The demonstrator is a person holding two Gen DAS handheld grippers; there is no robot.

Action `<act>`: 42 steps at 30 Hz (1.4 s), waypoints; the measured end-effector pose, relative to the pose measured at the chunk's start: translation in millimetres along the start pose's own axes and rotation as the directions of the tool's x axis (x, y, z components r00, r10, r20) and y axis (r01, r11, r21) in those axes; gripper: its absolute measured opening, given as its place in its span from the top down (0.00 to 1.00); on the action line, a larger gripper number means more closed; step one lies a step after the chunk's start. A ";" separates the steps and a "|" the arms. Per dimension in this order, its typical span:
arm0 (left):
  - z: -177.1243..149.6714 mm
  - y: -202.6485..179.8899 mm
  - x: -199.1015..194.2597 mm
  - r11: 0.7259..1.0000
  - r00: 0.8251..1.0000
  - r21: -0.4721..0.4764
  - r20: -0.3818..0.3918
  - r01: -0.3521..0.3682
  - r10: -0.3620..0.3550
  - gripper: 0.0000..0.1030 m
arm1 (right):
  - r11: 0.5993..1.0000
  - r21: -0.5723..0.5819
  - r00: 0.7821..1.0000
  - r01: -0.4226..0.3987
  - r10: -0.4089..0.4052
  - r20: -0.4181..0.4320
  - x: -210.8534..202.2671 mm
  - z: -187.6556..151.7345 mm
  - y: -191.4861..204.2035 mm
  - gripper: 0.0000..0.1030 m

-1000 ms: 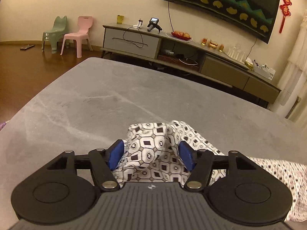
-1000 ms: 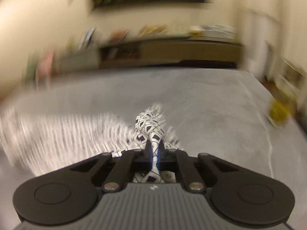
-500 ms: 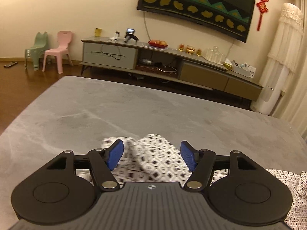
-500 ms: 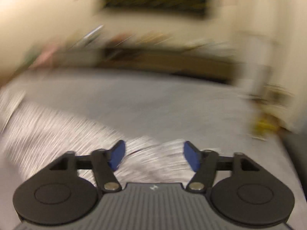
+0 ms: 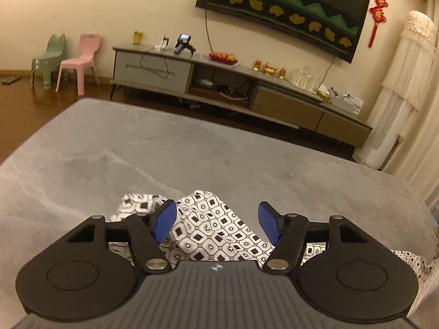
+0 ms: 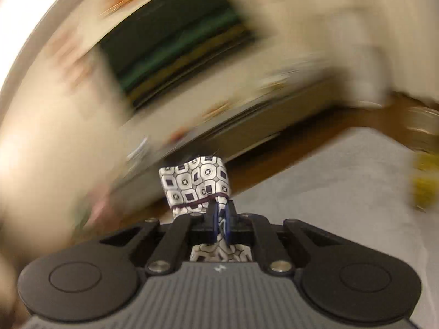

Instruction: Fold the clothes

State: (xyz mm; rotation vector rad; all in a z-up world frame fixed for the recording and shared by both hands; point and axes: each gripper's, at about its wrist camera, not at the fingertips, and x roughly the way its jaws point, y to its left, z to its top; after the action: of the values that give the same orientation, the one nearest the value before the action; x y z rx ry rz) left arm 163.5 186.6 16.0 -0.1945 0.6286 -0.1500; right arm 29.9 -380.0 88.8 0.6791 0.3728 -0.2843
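Observation:
A white garment with a dark geometric print (image 5: 208,227) lies crumpled on the grey table (image 5: 164,150). My left gripper (image 5: 216,220) is open just above it, blue pads on either side of a raised fold, not gripping. In the right wrist view my right gripper (image 6: 221,219) is shut on a hemmed edge of the same garment (image 6: 196,182), which sticks up past the fingertips, lifted off the table (image 6: 343,178). The right view is tilted and motion-blurred.
A long TV cabinet (image 5: 241,82) and a wall TV (image 5: 282,11) stand beyond the table's far edge. Two small plastic chairs (image 5: 79,60) stand at the far left. A blurred yellow object (image 6: 425,183) sits near the table's right edge.
My right gripper opened half a second ago, then shut on the garment's hem and swung up, tilting. My left gripper stayed open over the cloth and shifted slightly.

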 end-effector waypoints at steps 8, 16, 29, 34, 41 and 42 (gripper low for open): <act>-7.8 -17.4 11.4 0.998 0.999 0.046 -0.038 0.034 -0.033 0.34 | 0.985 -0.007 0.954 0.170 -0.166 -0.251 54.5 -66.2 -58.5 0.63; -18.7 -33.0 20.4 0.990 0.995 0.112 -0.055 0.085 -0.080 0.34 | 0.819 -0.533 0.943 -0.214 0.030 -0.333 35.7 -122.4 61.2 0.44; -43.5 -68.3 -1.8 0.873 0.974 0.432 -0.083 0.225 -0.210 0.26 | 0.139 -0.722 0.735 -0.678 0.146 -0.662 54.7 -228.2 237.5 0.32; -46.2 -42.6 4.5 0.918 0.989 0.372 -0.095 0.140 -0.113 0.27 | -0.063 -0.612 0.613 -0.788 -0.004 -0.790 76.4 -273.7 280.6 0.98; -34.1 -7.0 23.7 0.985 0.991 0.160 -0.131 0.061 -0.040 0.28 | 0.140 -0.607 0.622 -0.782 0.151 -0.768 78.7 -225.2 283.6 0.99; -34.1 -3.4 24.6 0.991 0.990 0.124 -0.137 0.060 -0.042 0.28 | 0.171 -0.595 0.619 -0.785 0.170 -0.767 79.9 -221.4 280.4 0.99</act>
State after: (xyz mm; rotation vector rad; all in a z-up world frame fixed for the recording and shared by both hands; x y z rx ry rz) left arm 162.6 173.9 -24.2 -0.0774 0.7453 -0.2536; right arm 152.6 -37.1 51.9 -0.3585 0.7442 0.8499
